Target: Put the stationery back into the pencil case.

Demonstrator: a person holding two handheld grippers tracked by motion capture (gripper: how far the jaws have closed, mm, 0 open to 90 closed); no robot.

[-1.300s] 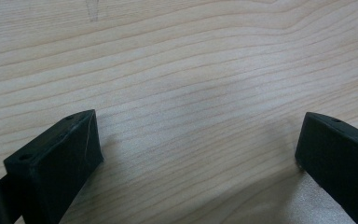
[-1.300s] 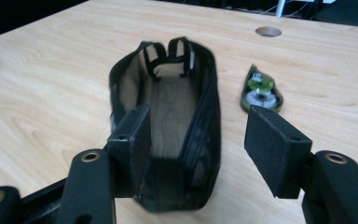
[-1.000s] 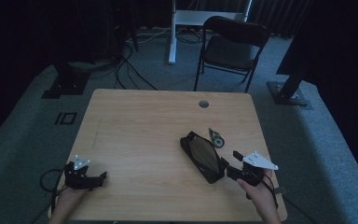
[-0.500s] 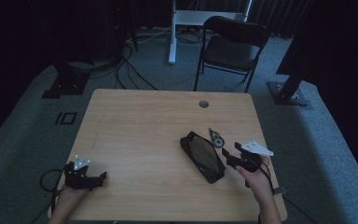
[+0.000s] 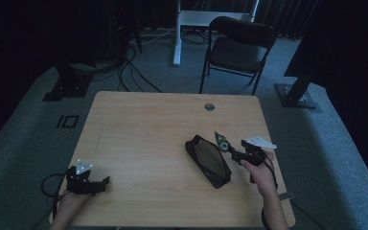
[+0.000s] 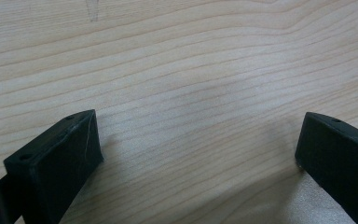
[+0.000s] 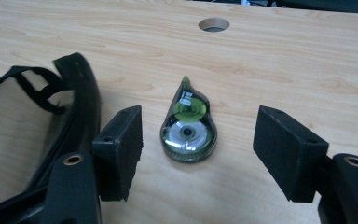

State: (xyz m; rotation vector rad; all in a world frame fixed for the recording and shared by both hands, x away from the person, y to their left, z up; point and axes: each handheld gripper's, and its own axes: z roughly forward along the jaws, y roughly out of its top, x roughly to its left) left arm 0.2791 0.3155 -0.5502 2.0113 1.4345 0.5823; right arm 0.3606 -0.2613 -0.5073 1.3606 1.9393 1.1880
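- The correction tape dispenser (image 7: 188, 127) is a teardrop-shaped thing with a clear body, a green reel near the narrow end and a silvery reel at the fat end. It lies flat on the wooden table (image 5: 139, 134), right side, toward the near half.
- Its long axis runs pretty much straight away from the right gripper: the green tip points at the far edge and the cable hole (image 7: 214, 24), and the rounded end faces the gripper. From the high view it's the small greenish thing (image 5: 221, 141), tilted a bit, tip up-left.
- The right gripper (image 7: 198, 154) has its jaws spread wide, one on each side of the dispenser's fat end, with a gap on both sides, so it isn't touching or grasping anything. A hand (image 5: 258, 167) holds it.
- Just beside the dispenser on its left is a black pouch (image 5: 208, 160), lying diagonally. Its rim sits right next to the right gripper's left jaw.
- Way over at the near left corner, the left gripper (image 5: 87, 180) is in the other hand, jaws wide apart over bare wood.
- A folding chair (image 5: 239, 48) stands past the far edge on the grey carpet.
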